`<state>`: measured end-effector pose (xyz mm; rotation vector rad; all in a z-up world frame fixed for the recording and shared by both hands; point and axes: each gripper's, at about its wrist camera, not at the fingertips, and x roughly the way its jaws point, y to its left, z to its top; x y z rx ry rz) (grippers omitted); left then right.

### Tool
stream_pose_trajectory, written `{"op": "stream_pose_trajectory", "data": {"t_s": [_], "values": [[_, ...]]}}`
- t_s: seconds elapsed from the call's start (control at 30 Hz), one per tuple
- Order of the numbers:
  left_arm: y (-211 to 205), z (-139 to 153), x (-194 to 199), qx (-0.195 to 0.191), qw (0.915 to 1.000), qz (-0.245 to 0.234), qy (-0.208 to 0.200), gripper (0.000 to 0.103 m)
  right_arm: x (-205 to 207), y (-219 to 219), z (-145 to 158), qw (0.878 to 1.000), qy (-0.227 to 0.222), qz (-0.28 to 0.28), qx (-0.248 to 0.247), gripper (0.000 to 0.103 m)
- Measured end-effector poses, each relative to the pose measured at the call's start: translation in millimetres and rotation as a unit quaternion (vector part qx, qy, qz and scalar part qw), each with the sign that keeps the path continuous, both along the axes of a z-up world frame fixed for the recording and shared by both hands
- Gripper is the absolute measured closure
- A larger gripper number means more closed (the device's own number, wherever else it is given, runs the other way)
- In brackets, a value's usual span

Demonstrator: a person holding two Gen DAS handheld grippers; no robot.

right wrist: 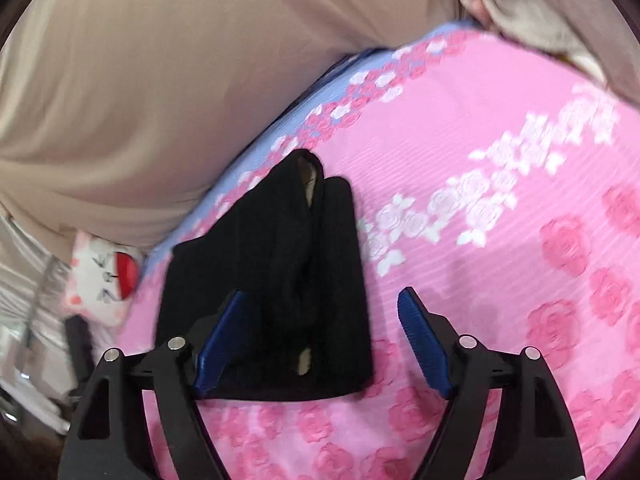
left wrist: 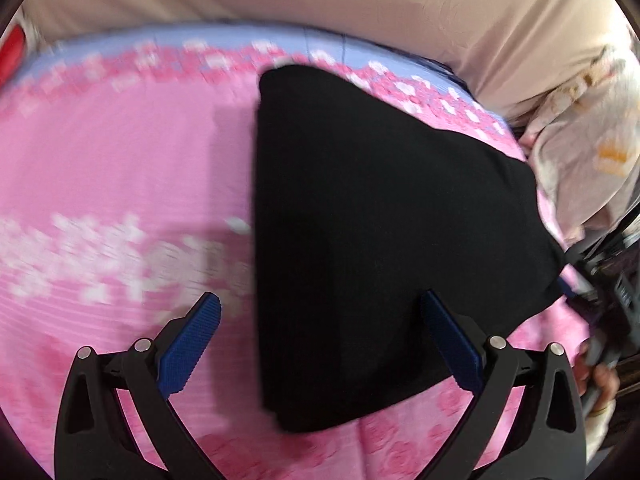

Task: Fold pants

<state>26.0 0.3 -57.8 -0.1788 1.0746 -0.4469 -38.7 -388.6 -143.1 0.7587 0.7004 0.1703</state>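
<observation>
Judging by the compact black pants (left wrist: 380, 248) lying folded on the pink floral bedspread (left wrist: 112, 168), I reckon the folding is nearly finished, with my left gripper (left wrist: 320, 340) and right gripper (right wrist: 324, 332) both spread wide, gripping nothing.

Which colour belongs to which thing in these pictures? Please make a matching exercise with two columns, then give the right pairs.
Things:
1. pants
2. bedsheet
3. gripper pads
4. big cushion behind the bed

Colours:
A. beige
B. black
C. blue
D. pink with roses

Pairs: 1-B, 2-D, 3-C, 4-A
</observation>
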Motion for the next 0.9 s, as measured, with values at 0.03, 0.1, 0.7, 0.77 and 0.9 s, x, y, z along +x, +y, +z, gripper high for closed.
{"op": "stream_pose_trajectory", "data": {"t_s": [0.03, 0.1, 0.7, 0.77, 0.9], "values": [[0, -5, 3, -0.016, 0.9998, 0.001, 0.013, 0.005, 4, 0, -6, 1.000, 0.008, 0.007, 0.021, 0.026], [-1, -4, 5, -0.031, 0.9994, 0.011, -0.011, 0.005, 12, 5, -17, 0.998, 0.025, 0.019, 0.048, 0.026], [102, 39, -14, 0.049, 0.9968, 0.027, -0.056, 0.056, 23, 147, 13, 0.993, -0.002, 0.112, -0.036, 0.052], [106, 25, -21, 0.064, 0.9958, 0.037, -0.053, 0.044, 21, 136, -11, 0.996, 0.039, 0.083, -0.024, 0.045], [104, 59, -42, 0.105, 0.9823, 0.048, -0.148, 0.037, -3, 107, 20, 0.999, -0.006, 0.030, -0.029, 0.043]]}}
